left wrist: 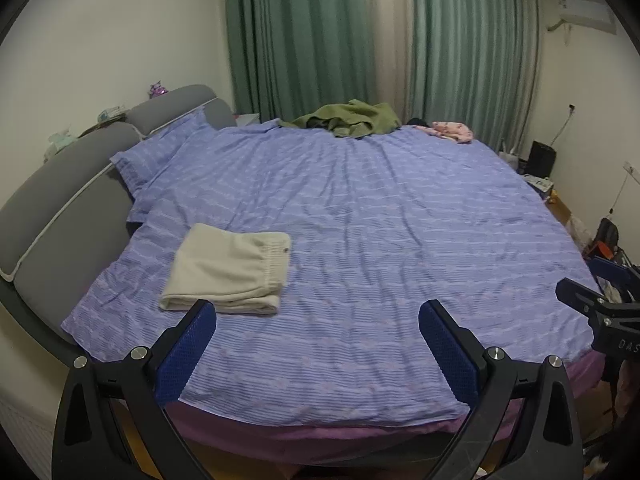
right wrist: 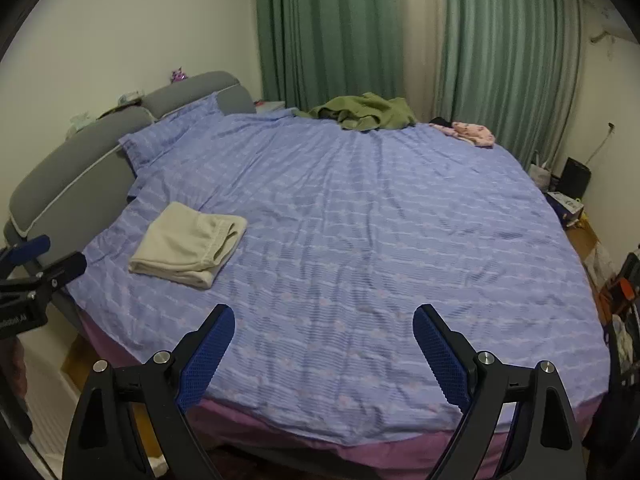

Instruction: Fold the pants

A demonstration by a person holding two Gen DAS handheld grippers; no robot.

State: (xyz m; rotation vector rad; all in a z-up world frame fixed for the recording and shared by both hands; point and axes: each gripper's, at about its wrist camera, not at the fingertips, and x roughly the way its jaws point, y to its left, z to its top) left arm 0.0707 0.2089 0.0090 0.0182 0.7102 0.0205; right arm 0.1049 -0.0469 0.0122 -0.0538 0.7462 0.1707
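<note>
Bed (left wrist: 360,220) below, both grippers (left wrist: 318,320) (right wrist: 324,324) tilt down, fingers (left wrist: 448,344) spread.

Cream pants (left wrist: 230,268) lie folded flat on the bed's left side.

Both wrist views look down across the same bed (left wrist: 360,208) from its foot.
</note>
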